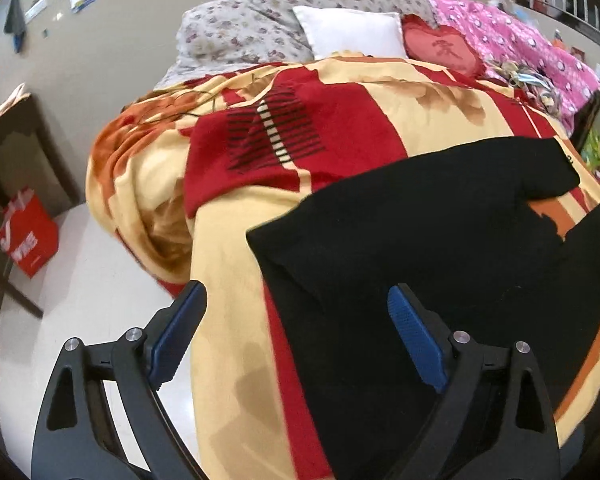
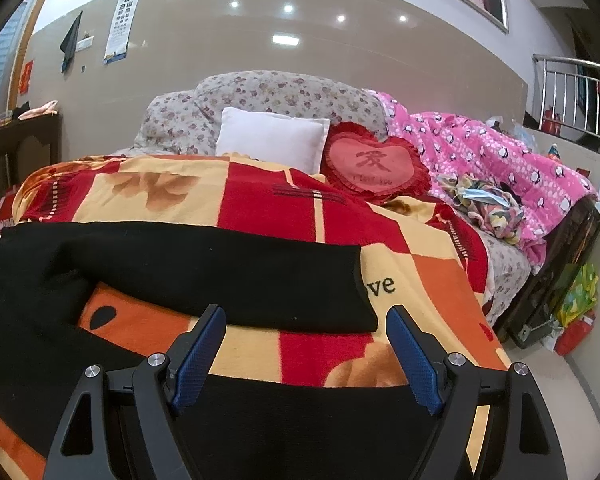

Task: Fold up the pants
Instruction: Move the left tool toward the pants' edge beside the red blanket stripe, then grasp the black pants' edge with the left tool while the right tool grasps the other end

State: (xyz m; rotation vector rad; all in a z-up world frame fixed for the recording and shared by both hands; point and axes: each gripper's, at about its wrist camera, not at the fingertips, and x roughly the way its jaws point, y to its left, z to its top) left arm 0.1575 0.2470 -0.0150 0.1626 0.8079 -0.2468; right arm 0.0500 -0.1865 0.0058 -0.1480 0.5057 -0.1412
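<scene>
The left gripper (image 1: 298,334) stands with its jaws spread wide and nothing between them; its right pad hangs over the black pants (image 1: 420,240) while its left pad sits past their edge, over the blanket (image 1: 228,240), so it looks lined up on the waist end rather than gripping it. The right gripper (image 2: 306,354) is likewise wide open and empty; its jaws hover just above the near leg, with the far leg's hem lying just beyond its fingertips.

The pants (image 2: 220,272) lie spread flat on the bed, across the red, cream and orange blanket (image 2: 260,200); the 2 legs split apart with a wedge of blanket showing between them, so the garment seems laid out ready and the first fold not yet made; 1 gripper sits near each end, probably so that both ends can be lifted together.

Beyond, a white pillow (image 2: 274,140) and a red heart cushion (image 2: 374,168) rest at the head of the bed, well apart from the pants; a pink quilt (image 2: 500,160) is heaped along the far side.
</scene>
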